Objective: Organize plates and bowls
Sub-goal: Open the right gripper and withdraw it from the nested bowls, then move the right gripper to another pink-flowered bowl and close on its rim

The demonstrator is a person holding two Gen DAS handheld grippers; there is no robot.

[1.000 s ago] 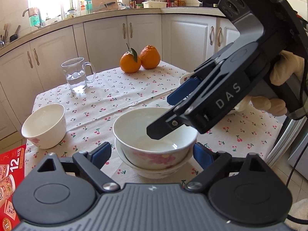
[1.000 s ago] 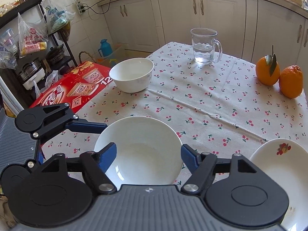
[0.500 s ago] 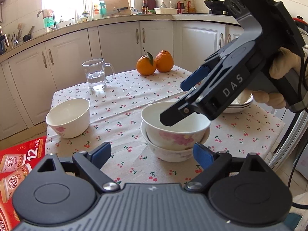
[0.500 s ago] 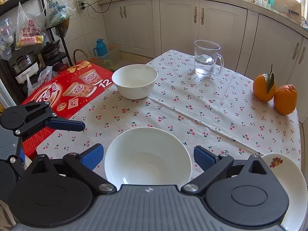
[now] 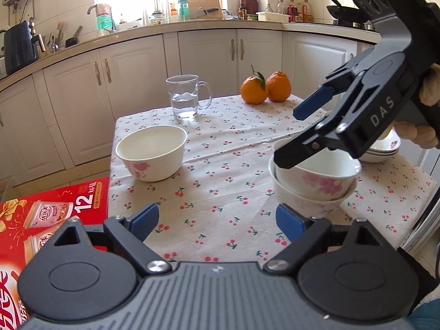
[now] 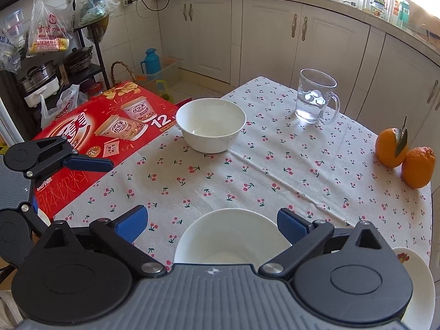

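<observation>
Stacked bowls point(image 6: 232, 236) beneath opened right tongs point(image 6: 211, 224)

cherry-print table point(image 5: 220, 148), bowls point(image 5: 151, 155), mug point(image 5: 185, 96), oranges point(image 5: 265, 86)

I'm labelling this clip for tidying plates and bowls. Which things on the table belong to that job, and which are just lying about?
Part of the job:
- stacked bowls
- single bowl
- stack of plates

Just lying about:
- glass mug of water
- two oranges
- red drinks box
</observation>
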